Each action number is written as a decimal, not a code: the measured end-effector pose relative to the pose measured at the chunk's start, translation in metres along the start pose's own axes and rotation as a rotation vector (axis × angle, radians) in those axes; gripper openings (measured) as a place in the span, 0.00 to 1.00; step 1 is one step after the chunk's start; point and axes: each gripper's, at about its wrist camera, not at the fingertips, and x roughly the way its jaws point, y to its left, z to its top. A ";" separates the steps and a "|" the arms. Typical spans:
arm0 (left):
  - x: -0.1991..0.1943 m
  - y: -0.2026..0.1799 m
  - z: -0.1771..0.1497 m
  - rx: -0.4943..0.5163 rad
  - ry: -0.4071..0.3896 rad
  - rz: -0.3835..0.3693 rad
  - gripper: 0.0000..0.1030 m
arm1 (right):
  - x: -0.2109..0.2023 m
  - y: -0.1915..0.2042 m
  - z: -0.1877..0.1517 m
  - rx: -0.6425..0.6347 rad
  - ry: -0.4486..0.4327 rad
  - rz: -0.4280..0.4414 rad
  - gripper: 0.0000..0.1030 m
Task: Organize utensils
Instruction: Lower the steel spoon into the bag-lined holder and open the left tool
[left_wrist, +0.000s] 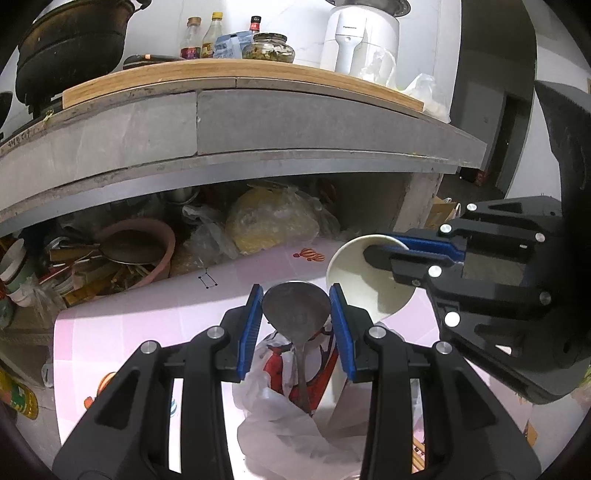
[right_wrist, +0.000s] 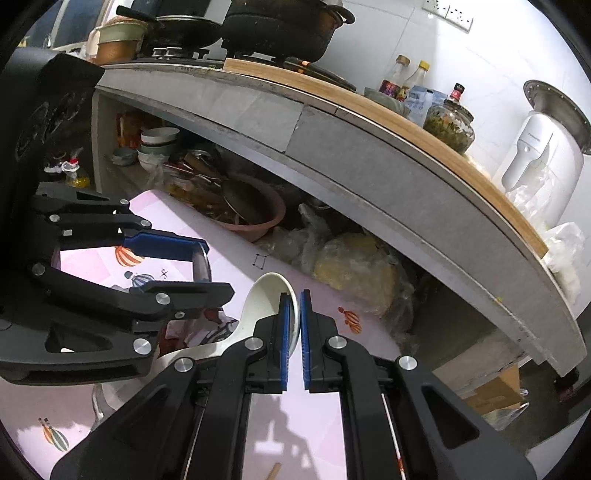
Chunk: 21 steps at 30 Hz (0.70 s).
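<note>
Left wrist view: left gripper (left_wrist: 296, 314) clamping metal spoon (left_wrist: 297, 308), right gripper (left_wrist: 380, 258) pinching white cup (left_wrist: 354, 280); next, likely spoon into cup.

The white appliance (left_wrist: 360, 37) on the counter carries a small grey brand word on its front, seen in both views (right_wrist: 532, 142); it looks like "Panasonic", though the letters are too small to be sure. The bottles (left_wrist: 207, 37) beside the jar have coloured labels, but their print is too blurred to read. Faint handwritten marks sit on the counter edge (left_wrist: 16, 140) at far left, illegible.
</note>
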 end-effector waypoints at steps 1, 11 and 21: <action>0.000 0.000 0.000 -0.002 0.003 -0.002 0.34 | 0.000 0.000 -0.001 0.004 0.002 0.006 0.06; -0.004 0.002 -0.002 -0.009 0.018 -0.025 0.34 | 0.000 0.005 -0.003 -0.007 0.009 0.010 0.06; -0.027 0.010 0.003 -0.056 -0.030 -0.029 0.42 | -0.005 0.009 -0.004 -0.031 0.011 -0.003 0.06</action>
